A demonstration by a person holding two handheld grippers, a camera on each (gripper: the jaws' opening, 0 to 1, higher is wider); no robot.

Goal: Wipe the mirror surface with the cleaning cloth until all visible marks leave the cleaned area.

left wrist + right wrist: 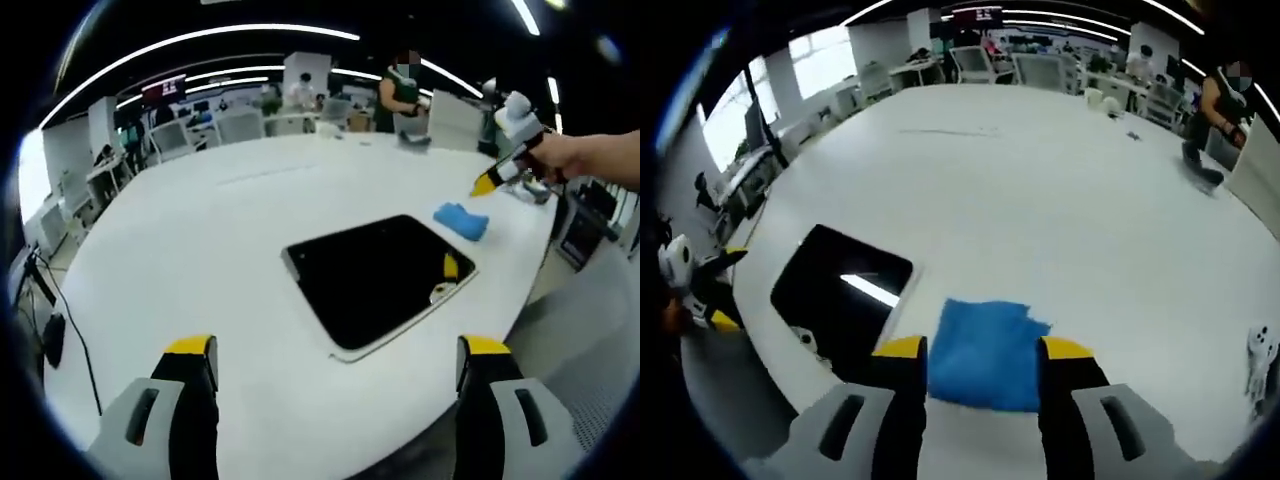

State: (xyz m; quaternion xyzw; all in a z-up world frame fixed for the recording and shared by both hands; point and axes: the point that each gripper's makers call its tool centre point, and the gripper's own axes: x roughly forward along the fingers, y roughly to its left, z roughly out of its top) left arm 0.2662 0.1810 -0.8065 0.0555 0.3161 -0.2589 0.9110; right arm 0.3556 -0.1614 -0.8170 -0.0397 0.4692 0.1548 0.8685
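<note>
A dark rectangular mirror lies flat on the white table; a crumpled blue cleaning cloth sits just beside it.

A large white table filled an open office. Desks and chairs stood beyond its far edge, under long ceiling light strips and bright windows.
</note>
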